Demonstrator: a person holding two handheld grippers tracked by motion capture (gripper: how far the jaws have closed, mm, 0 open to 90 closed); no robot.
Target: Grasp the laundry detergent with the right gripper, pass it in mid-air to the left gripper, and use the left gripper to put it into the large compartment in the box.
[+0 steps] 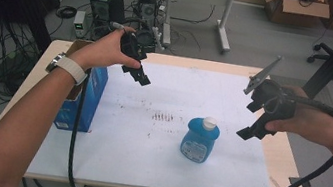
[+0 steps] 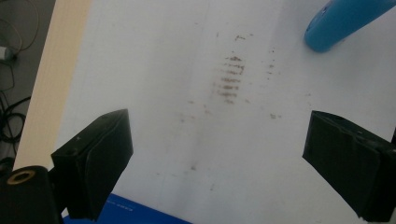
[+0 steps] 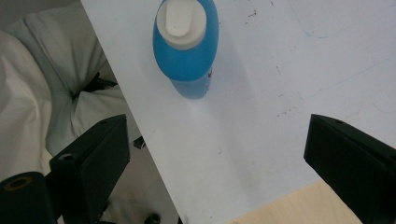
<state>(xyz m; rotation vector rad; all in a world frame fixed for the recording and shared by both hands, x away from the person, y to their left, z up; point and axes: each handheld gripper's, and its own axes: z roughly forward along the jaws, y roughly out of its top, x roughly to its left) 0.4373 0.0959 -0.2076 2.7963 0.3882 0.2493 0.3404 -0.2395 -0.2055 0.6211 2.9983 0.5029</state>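
Observation:
A blue bottle (image 1: pixel 200 140) with a white cap stands upright on the white sheet (image 1: pixel 156 142), right of centre. My left gripper (image 1: pixel 138 73) hangs in the air over the sheet's far left part, held by a hand with a white watch strap, its jaws wide open and empty (image 2: pixel 217 154). My right gripper (image 1: pixel 249 122) hovers to the right of the bottle, open and empty, looking down on the bottle (image 3: pixel 187 44) from above. The bottle's rounded edge (image 2: pixel 341 21) shows at the top right of the left gripper view.
An open blue cardboard box (image 1: pixel 81 92) stands at the table's left edge, under my left forearm. Brown smudges (image 1: pixel 163 117) mark the sheet's middle. Computer towers (image 1: pixel 108 6), cables and a desk lie on the floor beyond the table. The person's lap (image 3: pixel 42 93) is below the near edge.

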